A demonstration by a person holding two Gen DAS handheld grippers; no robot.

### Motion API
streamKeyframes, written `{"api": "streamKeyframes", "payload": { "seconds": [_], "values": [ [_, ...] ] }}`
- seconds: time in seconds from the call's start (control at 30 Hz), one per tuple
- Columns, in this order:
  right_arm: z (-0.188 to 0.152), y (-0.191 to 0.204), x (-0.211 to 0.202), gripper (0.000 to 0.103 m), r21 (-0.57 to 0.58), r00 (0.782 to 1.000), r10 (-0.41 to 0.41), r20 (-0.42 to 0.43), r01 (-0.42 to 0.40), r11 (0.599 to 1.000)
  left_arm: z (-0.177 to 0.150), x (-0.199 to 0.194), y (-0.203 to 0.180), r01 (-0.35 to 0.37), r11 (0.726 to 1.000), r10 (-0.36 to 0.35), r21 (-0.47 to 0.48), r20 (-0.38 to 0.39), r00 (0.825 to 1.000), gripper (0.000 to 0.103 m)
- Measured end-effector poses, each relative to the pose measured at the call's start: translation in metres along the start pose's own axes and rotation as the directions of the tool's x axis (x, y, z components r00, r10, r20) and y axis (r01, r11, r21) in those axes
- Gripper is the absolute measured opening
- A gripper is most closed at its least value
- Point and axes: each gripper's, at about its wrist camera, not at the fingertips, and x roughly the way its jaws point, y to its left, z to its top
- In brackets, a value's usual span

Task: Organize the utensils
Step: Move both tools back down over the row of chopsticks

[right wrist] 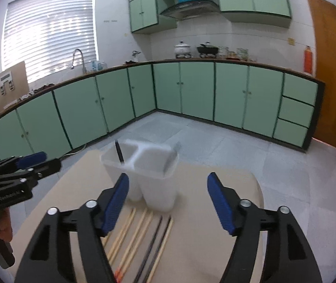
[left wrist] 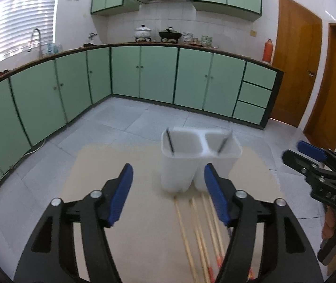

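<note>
The fingers (left wrist: 216, 198) of the left gripper (left wrist: 169, 195) and the right gripper (right wrist: 168, 202) are standing wide apart, gripping nothing, above the chopsticks (right wrist: 142, 240) lying side by side on the tan board (left wrist: 144, 235). Just beyond them the white 2-compartment holder (left wrist: 199, 158) is already keeping what seems to be 1 dark stick per side. Judging by this, each gripper is lining up a pick, needing to lower and close on 1 stick.

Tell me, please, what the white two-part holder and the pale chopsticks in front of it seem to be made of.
The holder looks like translucent white plastic with a matte finish: its walls let light through and its corners are softly moulded. The pale chopsticks look like bamboo or light wood: tan, dull, no shine, with orange-red painted ends. Motion blur leaves the grain unclear.
</note>
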Motion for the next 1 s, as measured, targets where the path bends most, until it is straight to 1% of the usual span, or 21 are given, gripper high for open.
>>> {"api": "streamKeyframes", "payload": {
  "seconds": [0.07, 0.2, 0.27, 0.33, 0.4, 0.53, 0.6, 0.7, 0.8, 1.0],
  "values": [
    [-0.023, 0.001, -0.01, 0.074, 0.028, 1.0, -0.018, -0.003, 0.018, 0.999, -0.022, -0.006, -0.002, -0.019, 1.0, 0.019, 0.007, -0.01, 1.0, 0.063],
    [-0.064, 0.003, -0.025, 0.074, 0.073, 0.997, -0.069, -0.025, 0.07, 0.995, -0.063, -0.012, -0.004, -0.04, 0.999, 0.04, -0.006, -0.047, 0.998, 0.063],
    [-0.087, 0.005, -0.032, 0.074, 0.083, 0.996, -0.086, -0.038, 0.089, 0.993, -0.083, -0.013, -0.006, -0.051, 0.999, 0.051, 0.012, -0.062, 0.997, 0.063],
    [-0.106, 0.006, -0.037, 0.071, 0.086, 0.994, -0.097, -0.056, 0.101, 0.991, -0.097, -0.016, -0.006, -0.064, 0.997, 0.066, 0.032, -0.072, 0.995, 0.063],
    [-0.125, 0.008, -0.04, 0.065, 0.087, 0.99, -0.11, -0.085, 0.118, 0.989, -0.112, -0.016, -0.009, -0.069, 0.997, 0.072, 0.032, -0.099, 0.993, 0.063],
    [-0.153, 0.016, -0.043, 0.059, 0.084, 0.986, -0.09, -0.139, 0.102, 0.991, -0.136, -0.016, -0.011, -0.08, 0.996, 0.084, 0.035, -0.132, 0.988, 0.061],
    [-0.163, 0.02, -0.043, 0.054, 0.078, 0.984, -0.078, -0.159, 0.091, 0.993, -0.144, -0.016, -0.013, -0.082, 0.996, 0.087, 0.039, -0.146, 0.985, 0.061],
    [-0.176, 0.027, -0.042, 0.049, 0.071, 0.979, -0.064, -0.192, 0.079, 0.994, -0.155, -0.017, -0.014, -0.08, 0.996, 0.087, 0.044, -0.173, 0.981, 0.06],
    [-0.182, 0.029, -0.041, 0.046, 0.073, 0.975, -0.035, -0.218, 0.052, 0.996, -0.161, -0.019, -0.013, -0.08, 0.996, 0.087, 0.045, -0.187, 0.979, 0.059],
    [-0.189, 0.039, -0.037, 0.042, 0.04, 0.965, -0.031, -0.261, 0.043, 0.998, -0.165, -0.023, -0.012, -0.077, 0.996, 0.082, 0.037, -0.198, 0.977, 0.059]
  ]
}}
